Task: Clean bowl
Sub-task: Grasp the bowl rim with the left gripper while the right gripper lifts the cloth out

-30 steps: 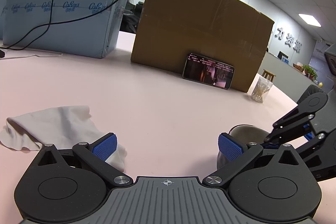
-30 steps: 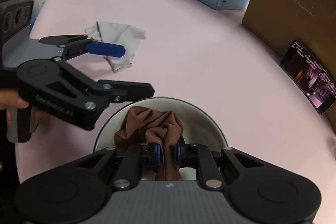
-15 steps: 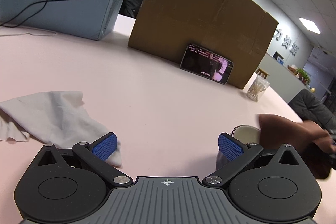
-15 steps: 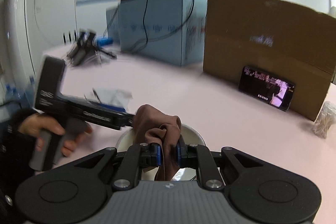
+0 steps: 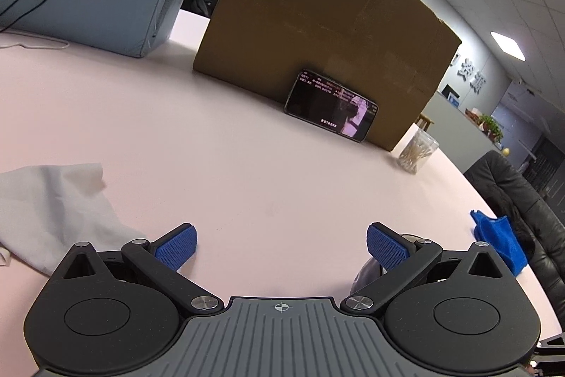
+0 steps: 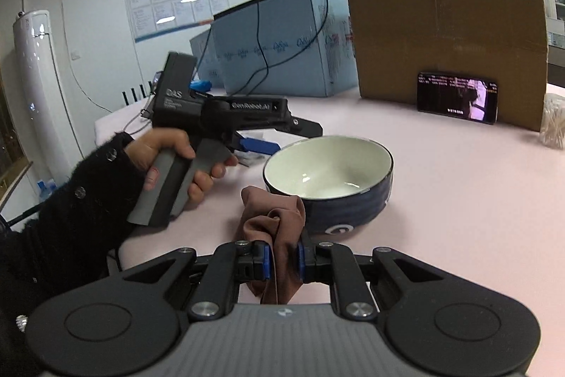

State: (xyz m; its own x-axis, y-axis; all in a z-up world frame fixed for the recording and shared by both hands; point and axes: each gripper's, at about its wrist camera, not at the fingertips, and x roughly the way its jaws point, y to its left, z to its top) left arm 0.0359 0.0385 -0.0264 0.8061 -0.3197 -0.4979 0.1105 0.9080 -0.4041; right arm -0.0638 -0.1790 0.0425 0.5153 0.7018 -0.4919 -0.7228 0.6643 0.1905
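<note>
One bowl (image 6: 328,179), two cloths (image 6: 273,221) (image 5: 46,211).

Right wrist view: bowl (image 6: 328,181) stands on the table (image 6: 459,200) at frame centre. Cloth (image 6: 277,228) lies just before it, lower centre. Left gripper (image 6: 282,138) sits left of the bowl. Phone (image 6: 457,96) leans against the cardboard box (image 6: 448,34), upper right. Left wrist view: white cloth (image 5: 46,211) lies at lower left.
</note>
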